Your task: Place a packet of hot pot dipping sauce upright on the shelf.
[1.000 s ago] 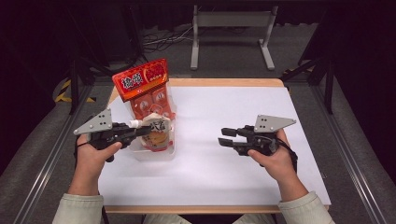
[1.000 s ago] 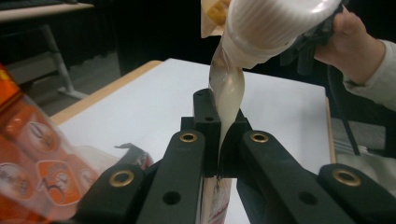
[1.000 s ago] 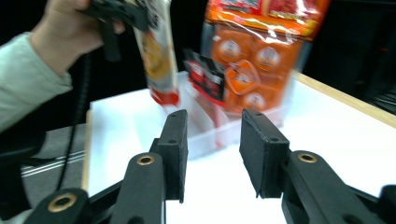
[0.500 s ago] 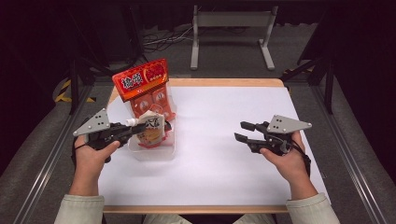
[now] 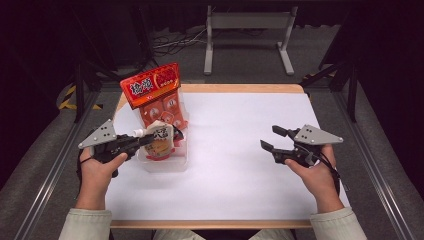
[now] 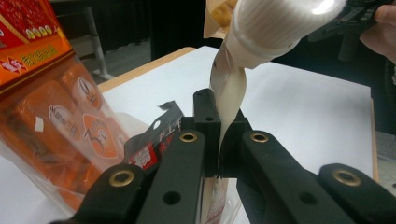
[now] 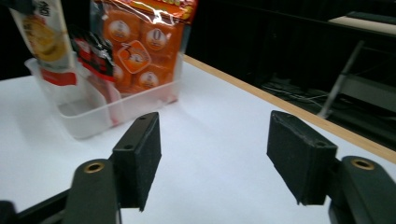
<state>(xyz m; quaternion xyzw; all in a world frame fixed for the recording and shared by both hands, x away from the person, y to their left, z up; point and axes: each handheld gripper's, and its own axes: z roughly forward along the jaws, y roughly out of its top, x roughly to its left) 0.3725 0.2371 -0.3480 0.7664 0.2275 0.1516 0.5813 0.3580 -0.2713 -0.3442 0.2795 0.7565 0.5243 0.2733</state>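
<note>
While the left gripper [image 5: 150, 141] is clamped on the spouted pouch [image 5: 161, 140] over the clear tub [image 5: 165, 162], centre-left of the high view | right gripper [image 5: 274, 140] mid-right, jaws just spread, empty | step: probably packing | next: lower pouch beside orange pack [image 5: 157, 97], then release

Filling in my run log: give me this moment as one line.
left gripper: shut on spouted pouch | right gripper: jaws just opened, nothing between | clear bin: holds orange snack bag
</note>
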